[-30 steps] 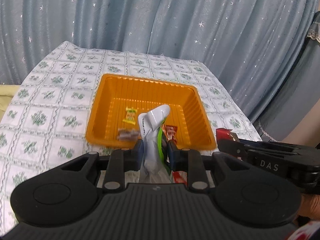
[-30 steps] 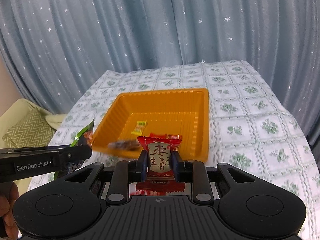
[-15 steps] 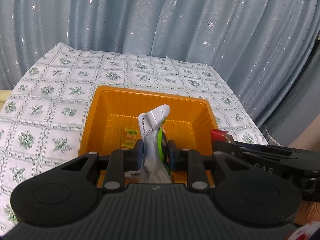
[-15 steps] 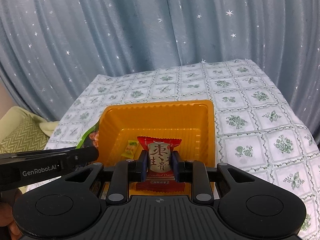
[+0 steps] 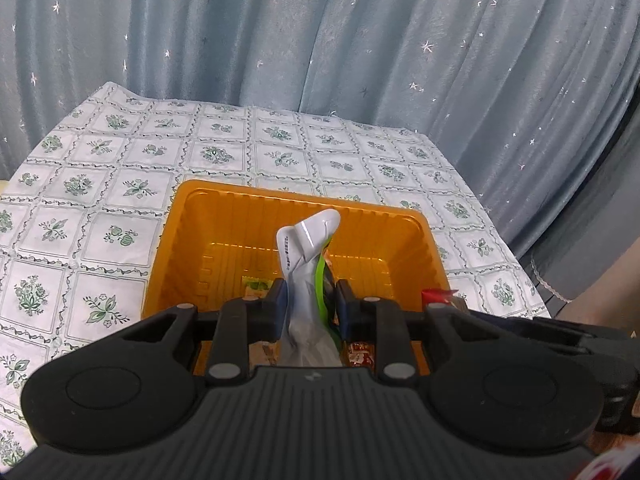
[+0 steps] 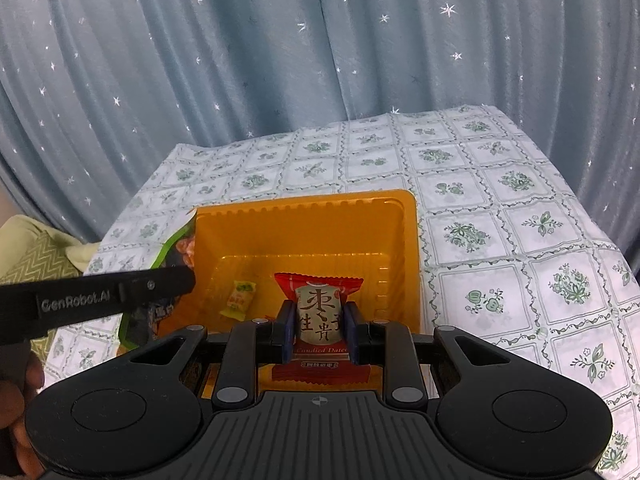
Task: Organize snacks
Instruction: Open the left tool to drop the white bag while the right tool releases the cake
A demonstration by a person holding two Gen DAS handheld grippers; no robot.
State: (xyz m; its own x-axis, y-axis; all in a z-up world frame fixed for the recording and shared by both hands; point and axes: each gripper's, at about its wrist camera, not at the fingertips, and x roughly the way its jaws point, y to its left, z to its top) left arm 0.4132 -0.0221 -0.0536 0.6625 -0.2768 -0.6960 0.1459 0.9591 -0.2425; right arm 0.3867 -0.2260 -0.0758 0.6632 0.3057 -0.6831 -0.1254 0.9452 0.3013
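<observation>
An orange tray sits on the flowered tablecloth. My left gripper is shut on a silver and green snack bag, held upright over the tray's near edge. My right gripper is shut on a red candied date packet over the tray's near side. A small yellow candy lies in the tray; it also shows in the left wrist view. The left gripper's side and its green bag show at the left of the right wrist view.
The right gripper's body with the red packet's tip lies at the lower right of the left wrist view. A blue starred curtain hangs behind the table. A green zigzag cushion is at the left.
Both grippers have moved forward over the tray with their snacks still held. The tray now fills more of each view, and its near part is hidden under the grippers.
</observation>
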